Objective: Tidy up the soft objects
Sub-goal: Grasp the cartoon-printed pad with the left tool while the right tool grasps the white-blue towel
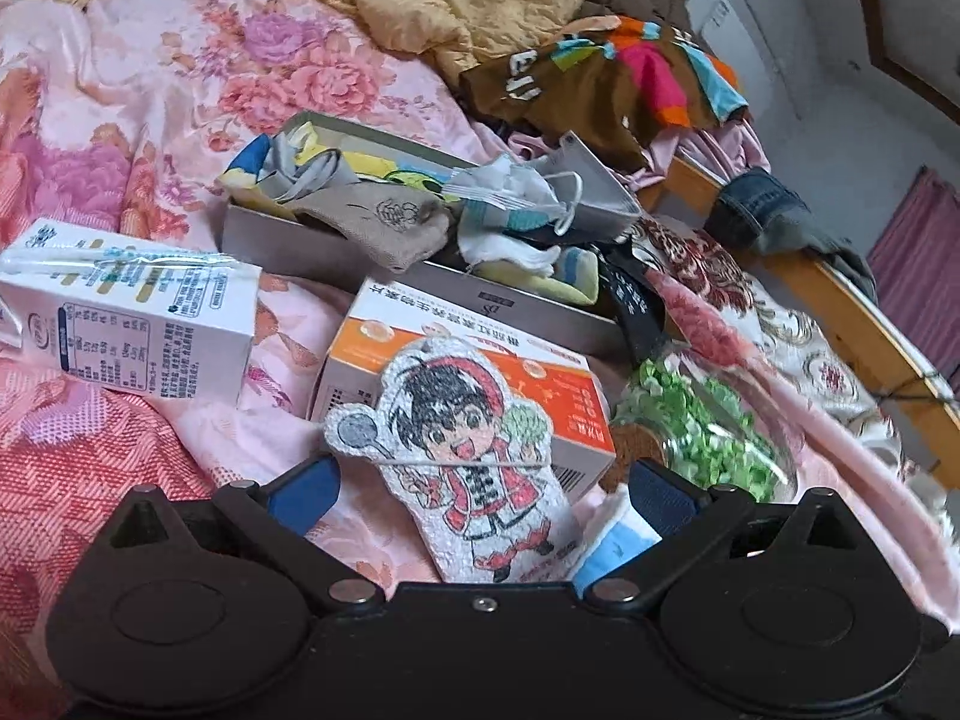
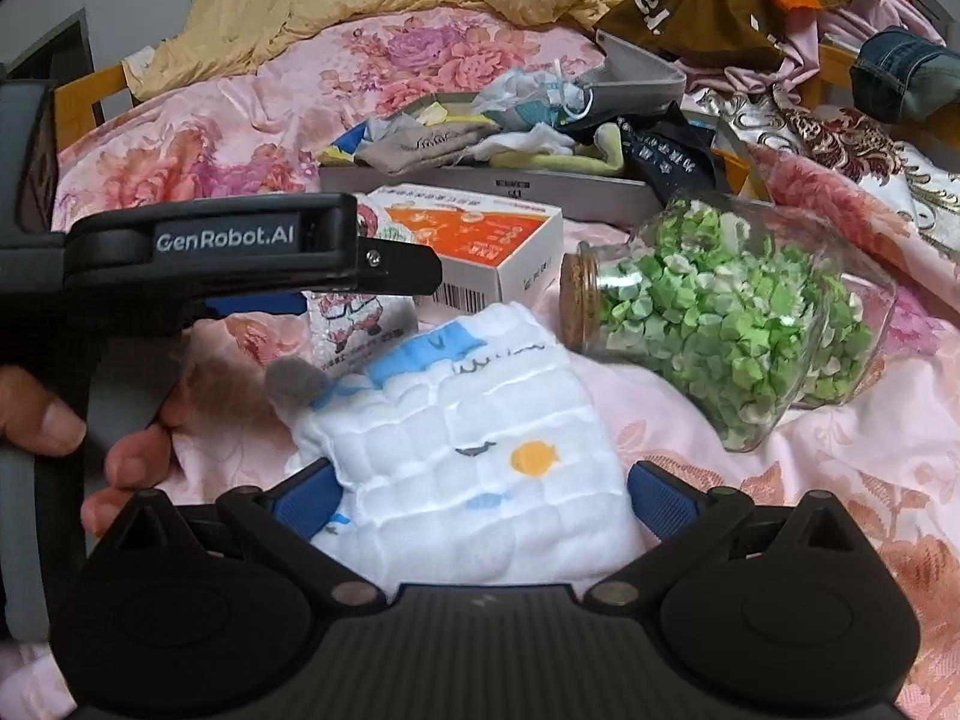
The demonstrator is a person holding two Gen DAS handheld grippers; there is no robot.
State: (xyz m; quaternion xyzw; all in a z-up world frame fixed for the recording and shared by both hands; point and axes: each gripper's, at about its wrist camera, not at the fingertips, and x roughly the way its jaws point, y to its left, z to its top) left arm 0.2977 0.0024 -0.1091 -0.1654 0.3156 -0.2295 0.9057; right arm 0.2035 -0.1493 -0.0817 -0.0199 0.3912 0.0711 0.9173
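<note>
Both open tongs (image 2: 483, 489) straddle white cloth (image 2: 480, 462) lying between them.

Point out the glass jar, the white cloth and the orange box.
jar (image 2: 720, 324): right wrist view, on the glass body over the green filling.
cloth (image 2: 480, 480): right wrist view, on its quilted white middle.
box (image 1: 558, 396): left wrist view, on its orange top face.

We see a white quilted cloth (image 2: 480, 474) lying flat on the pink bedspread, printed with an orange fish, blue marks and a blue band at its far edge. Just beyond it lies a flat cartoon-figure sponge (image 1: 468, 456), propped against an orange box. Socks (image 1: 384, 222) fill a grey tray farther back.
</note>
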